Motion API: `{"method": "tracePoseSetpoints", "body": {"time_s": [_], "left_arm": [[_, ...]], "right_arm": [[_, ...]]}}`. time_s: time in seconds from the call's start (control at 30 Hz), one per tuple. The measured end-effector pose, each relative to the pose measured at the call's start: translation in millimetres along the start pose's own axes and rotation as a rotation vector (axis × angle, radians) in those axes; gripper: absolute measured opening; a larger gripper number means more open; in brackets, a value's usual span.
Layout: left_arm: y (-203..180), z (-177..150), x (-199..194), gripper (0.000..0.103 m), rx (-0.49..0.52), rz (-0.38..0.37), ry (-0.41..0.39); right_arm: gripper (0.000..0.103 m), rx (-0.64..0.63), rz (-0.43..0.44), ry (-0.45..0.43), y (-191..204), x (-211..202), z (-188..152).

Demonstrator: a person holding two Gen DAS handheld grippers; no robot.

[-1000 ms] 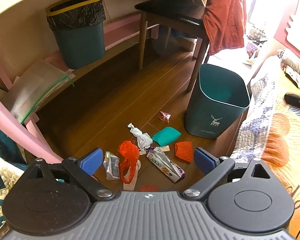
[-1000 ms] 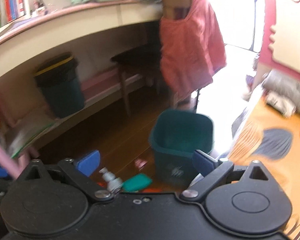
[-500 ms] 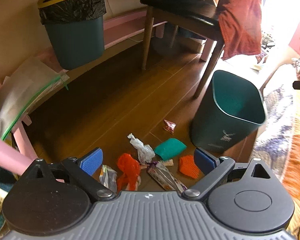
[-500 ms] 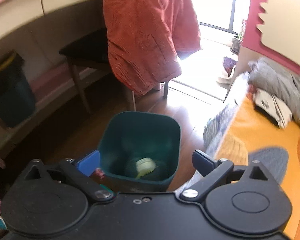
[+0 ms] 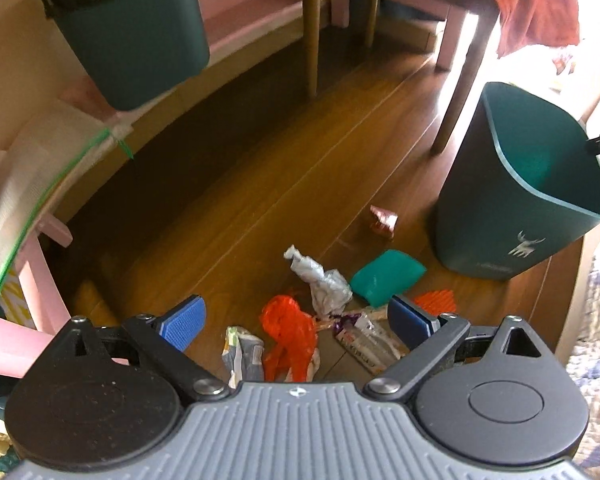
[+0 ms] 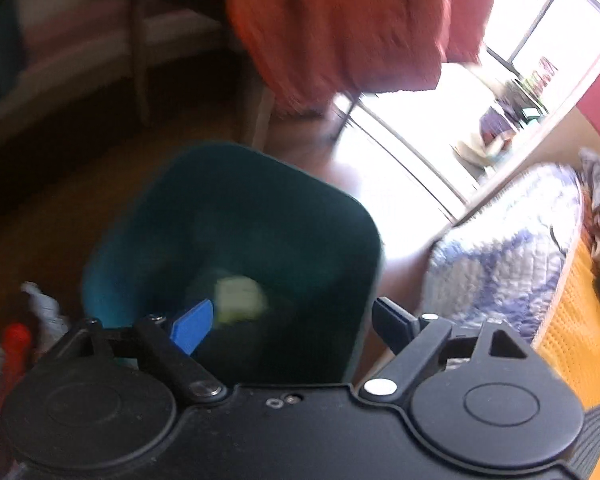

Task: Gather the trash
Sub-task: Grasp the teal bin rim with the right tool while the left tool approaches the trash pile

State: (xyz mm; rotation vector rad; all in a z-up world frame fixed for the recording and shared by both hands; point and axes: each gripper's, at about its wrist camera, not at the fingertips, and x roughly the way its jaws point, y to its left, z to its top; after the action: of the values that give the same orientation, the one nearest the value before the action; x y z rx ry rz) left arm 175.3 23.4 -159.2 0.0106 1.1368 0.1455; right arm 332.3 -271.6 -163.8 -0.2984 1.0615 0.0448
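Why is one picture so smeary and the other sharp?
Right wrist view: motion blur smears the teal bin and red cloth, and the window is blown out white. Left wrist view: crisp litter, only fisheye bending and glare at its right edge.

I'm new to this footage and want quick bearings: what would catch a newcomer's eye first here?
A scatter of litter on the wood floor: an orange bag, a crumpled white wrapper and a teal packet, just ahead of the open left gripper. Right of it stands a teal bin, with something pale at its bottom. A red cloth hangs behind.
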Motion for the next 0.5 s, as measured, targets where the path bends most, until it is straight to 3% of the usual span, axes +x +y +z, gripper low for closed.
{"method": "tracePoseSetpoints", "body": {"time_s": [0.17, 0.33, 0.5], "left_arm": [[-3.7, -0.4, 32.7, 0.098, 0.006, -0.021, 0.069], [-13.5, 1.8, 64.2, 0.098, 0.031, -0.044, 0.116], [-24.1, 1.6, 107.3, 0.098, 0.045, -0.075, 0.183]], "right_arm": [[0.084, 0.027, -0.07, 0.115, -20.2, 53.9, 5.4], [0.078, 0.065, -0.075, 0.193, -29.4, 94.7, 8.8], [0.062, 0.065, -0.045, 0.22, -30.6, 121.5, 18.8]]}}
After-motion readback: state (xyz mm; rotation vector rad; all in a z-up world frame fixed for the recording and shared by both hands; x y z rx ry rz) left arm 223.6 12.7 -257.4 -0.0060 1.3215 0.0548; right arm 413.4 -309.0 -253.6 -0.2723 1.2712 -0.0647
